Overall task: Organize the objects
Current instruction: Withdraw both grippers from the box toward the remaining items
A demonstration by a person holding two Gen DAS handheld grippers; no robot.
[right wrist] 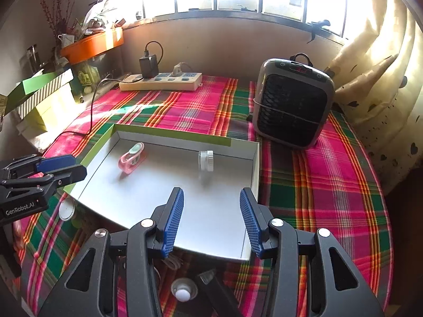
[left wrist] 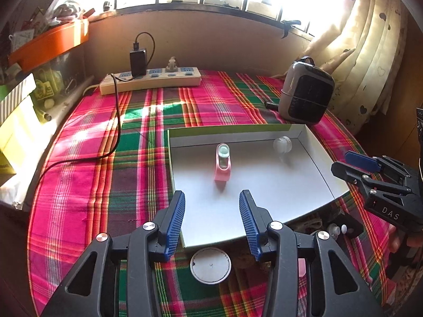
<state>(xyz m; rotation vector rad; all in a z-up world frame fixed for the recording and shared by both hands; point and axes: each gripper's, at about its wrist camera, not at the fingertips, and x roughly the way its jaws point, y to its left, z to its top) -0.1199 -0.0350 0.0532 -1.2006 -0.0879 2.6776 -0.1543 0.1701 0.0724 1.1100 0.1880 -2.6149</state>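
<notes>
Both grippers, left (left wrist: 211, 222) and right (right wrist: 211, 220), hover over the near edge of the white tray (left wrist: 304, 185), jaws apart and empty. Inside it lie a pink item (left wrist: 223, 163) and a small jar (left wrist: 282, 144). Next likely target: the round lid (left wrist: 210, 265) just before the tray.
</notes>
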